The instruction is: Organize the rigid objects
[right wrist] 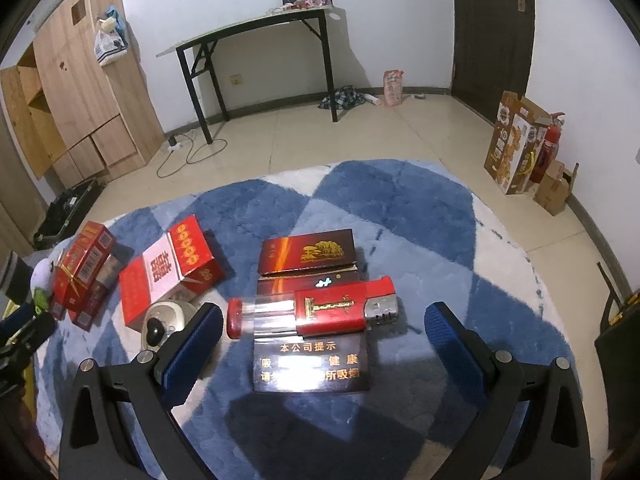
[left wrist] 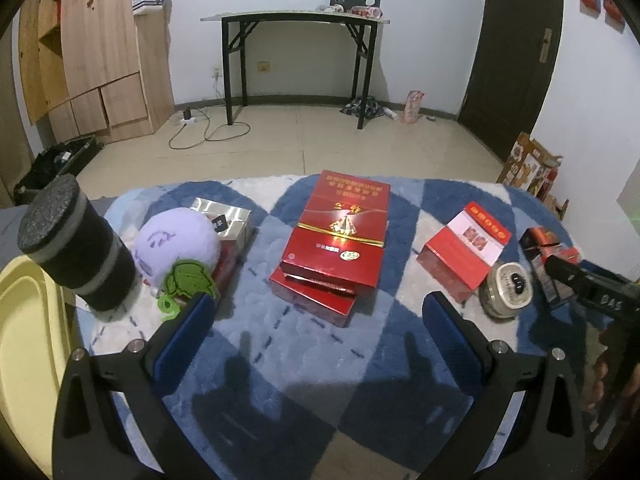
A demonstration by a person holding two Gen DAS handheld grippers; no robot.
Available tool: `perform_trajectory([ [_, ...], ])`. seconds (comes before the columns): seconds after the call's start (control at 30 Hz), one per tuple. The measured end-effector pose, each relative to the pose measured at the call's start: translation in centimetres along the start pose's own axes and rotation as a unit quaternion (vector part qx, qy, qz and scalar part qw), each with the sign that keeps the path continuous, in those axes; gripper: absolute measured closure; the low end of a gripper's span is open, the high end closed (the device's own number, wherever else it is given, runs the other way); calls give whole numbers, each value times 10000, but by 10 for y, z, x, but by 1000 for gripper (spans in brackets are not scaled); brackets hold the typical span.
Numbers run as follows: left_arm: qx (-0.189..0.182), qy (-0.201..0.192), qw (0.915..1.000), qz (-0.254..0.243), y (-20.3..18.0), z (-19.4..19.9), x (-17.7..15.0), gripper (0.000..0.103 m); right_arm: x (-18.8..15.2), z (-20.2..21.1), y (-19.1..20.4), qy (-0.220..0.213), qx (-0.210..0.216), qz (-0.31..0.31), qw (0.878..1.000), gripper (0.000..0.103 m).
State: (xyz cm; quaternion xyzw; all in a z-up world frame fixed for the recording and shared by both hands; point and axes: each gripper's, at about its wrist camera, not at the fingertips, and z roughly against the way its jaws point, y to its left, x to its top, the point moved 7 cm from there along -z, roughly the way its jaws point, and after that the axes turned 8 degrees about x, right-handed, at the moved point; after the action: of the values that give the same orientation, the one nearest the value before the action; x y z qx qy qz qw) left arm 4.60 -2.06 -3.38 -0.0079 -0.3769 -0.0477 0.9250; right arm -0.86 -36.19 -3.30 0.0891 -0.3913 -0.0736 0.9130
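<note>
In the left wrist view my left gripper (left wrist: 320, 316) is open and empty, just short of a stack of red boxes (left wrist: 334, 240) on the blue-and-white rug (left wrist: 320, 360). A red-and-white box (left wrist: 466, 246) and a round tin (left wrist: 506, 290) lie to the right. In the right wrist view my right gripper (right wrist: 322, 334) is open and empty, its fingers either side of a big red lighter (right wrist: 316, 312) lying on a dark flat box (right wrist: 310, 364). A dark red box (right wrist: 306, 252) lies behind it. The red-and-white box (right wrist: 170, 270) and the tin (right wrist: 160, 324) are at left.
A purple plush toy (left wrist: 176, 244), a silver box (left wrist: 226, 216) and a black foam cylinder (left wrist: 76, 240) sit at left beside a yellow tray (left wrist: 24, 344). The right gripper's body (left wrist: 592, 284) shows at right. A folding table (left wrist: 296, 20), wardrobe (left wrist: 100, 52) and cartons (right wrist: 516, 140) stand beyond.
</note>
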Motion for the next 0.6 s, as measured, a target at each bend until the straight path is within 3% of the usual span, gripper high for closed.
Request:
perform_trajectory([
  [0.27, -3, -104, 9997, -227, -5, -17, 7, 0, -1, -4, 5, -45, 177, 17, 9998, 0],
  [0.4, -641, 17, 9967, -500, -23, -29, 32, 0, -5, -6, 7, 19, 256, 67, 9996, 0],
  [0.47, -558, 230, 9964, -597, -27, -42, 38, 0, -6, -7, 6, 45, 164, 93, 9998, 0],
  [0.53, -314, 196, 9974, -616, -24, -50, 36, 0, -4, -7, 4, 39, 122, 89, 9999, 0],
  [0.6, -345, 369, 9958, -766, -27, -57, 28, 0, -1, -8, 2, -22, 107, 11, 9999, 0],
])
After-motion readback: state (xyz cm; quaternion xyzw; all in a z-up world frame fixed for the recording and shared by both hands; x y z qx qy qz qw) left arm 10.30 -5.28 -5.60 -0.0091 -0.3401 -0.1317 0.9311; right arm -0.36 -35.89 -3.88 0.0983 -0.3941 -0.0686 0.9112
